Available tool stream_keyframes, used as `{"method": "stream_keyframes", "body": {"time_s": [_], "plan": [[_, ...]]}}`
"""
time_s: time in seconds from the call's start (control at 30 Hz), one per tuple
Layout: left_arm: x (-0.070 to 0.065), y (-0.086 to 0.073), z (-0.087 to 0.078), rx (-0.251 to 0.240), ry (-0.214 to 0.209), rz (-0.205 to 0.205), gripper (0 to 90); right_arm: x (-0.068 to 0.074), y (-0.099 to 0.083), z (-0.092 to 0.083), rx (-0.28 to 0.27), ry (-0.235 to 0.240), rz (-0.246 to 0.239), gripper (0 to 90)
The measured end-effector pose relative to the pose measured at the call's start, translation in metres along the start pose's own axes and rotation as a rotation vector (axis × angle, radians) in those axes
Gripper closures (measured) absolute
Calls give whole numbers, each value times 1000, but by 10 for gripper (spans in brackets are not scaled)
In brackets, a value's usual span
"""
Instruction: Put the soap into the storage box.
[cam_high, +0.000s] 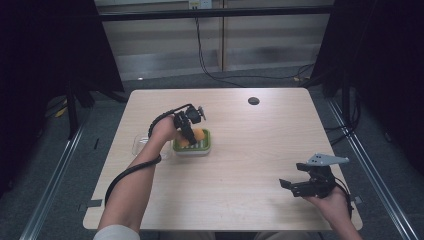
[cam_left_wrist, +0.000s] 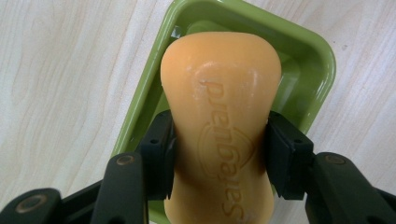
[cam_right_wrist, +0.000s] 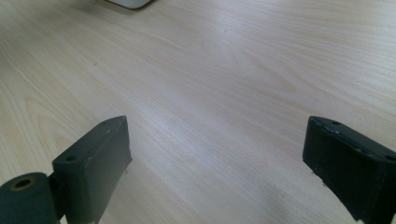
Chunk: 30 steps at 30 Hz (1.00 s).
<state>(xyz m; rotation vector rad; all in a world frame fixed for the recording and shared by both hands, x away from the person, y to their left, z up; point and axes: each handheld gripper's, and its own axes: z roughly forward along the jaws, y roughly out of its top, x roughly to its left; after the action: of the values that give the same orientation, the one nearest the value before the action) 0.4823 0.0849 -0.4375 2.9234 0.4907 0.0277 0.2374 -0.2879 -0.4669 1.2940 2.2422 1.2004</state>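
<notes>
An orange bar of soap (cam_left_wrist: 222, 121) with embossed lettering sits between the pads of my left gripper (cam_left_wrist: 219, 154), which is shut on its narrow waist. The soap (cam_high: 196, 136) hangs just over a green soap dish (cam_left_wrist: 308, 88), seen in the high view as the green dish (cam_high: 200, 149) left of the table's middle. The left gripper (cam_high: 189, 134) points down at the dish. My right gripper (cam_high: 287, 186) rests near the front right of the table, jaws wide open with only bare wood between the fingers (cam_right_wrist: 95, 161).
A clear plastic lid or tray (cam_high: 139, 145) lies on the table just left of the dish, partly behind the left hand. A small dark round hole (cam_high: 253, 100) marks the far side of the wooden table (cam_high: 250, 165). A white object's edge (cam_right_wrist: 128, 3) shows far off in the right gripper view.
</notes>
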Motion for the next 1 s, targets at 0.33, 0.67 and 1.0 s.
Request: {"method": "stream_keyframes", "body": {"time_s": [0.33,0.67,1.0], "plan": [[3,0,5,19,6,13,495,1,0,0,2,-2,2,76],[3,1,8,19,8,2,494,1,0,1,3,-1,1,76],[6,0,-1,-6,10,-5,475,1,0,1,4,-1,0,76]]}}
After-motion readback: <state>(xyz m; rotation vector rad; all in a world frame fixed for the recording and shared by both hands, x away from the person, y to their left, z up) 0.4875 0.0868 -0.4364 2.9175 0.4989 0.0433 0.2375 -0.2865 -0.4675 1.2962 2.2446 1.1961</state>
